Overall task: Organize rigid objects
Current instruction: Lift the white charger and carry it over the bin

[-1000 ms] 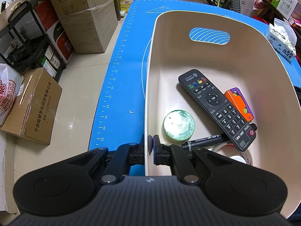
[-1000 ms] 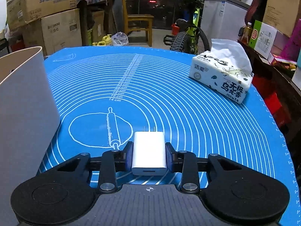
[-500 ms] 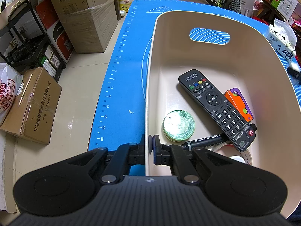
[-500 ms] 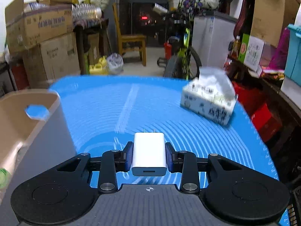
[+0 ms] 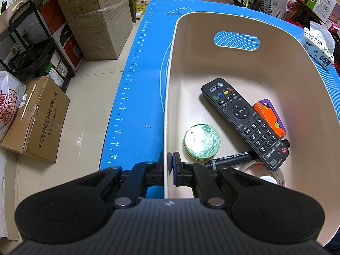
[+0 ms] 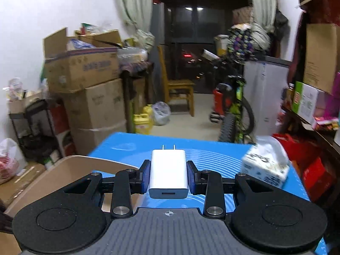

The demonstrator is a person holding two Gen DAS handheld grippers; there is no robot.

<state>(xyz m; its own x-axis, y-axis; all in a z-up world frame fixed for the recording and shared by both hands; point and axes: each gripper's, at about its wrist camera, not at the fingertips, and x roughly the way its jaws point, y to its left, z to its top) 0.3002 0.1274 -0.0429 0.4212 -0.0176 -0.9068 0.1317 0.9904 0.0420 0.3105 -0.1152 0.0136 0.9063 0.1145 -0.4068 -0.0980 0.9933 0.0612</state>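
A beige plastic bin stands on the blue mat. It holds a black remote, a green round tin, a black marker, an orange and purple block and a tape roll. My left gripper is shut on the bin's left wall near the front corner. My right gripper is shut on a white USB charger, prongs forward, held high above the mat. The bin's rim shows low on the left in the right wrist view.
A tissue pack sits on the mat's right side, also in the left wrist view. Cardboard boxes and a black rack stand on the floor to the left. A bicycle and a chair stand beyond the table.
My right gripper has lifted the white charger off the mat and risen well above it, moving left towards the bin. My left gripper has kept its hold on the bin wall.
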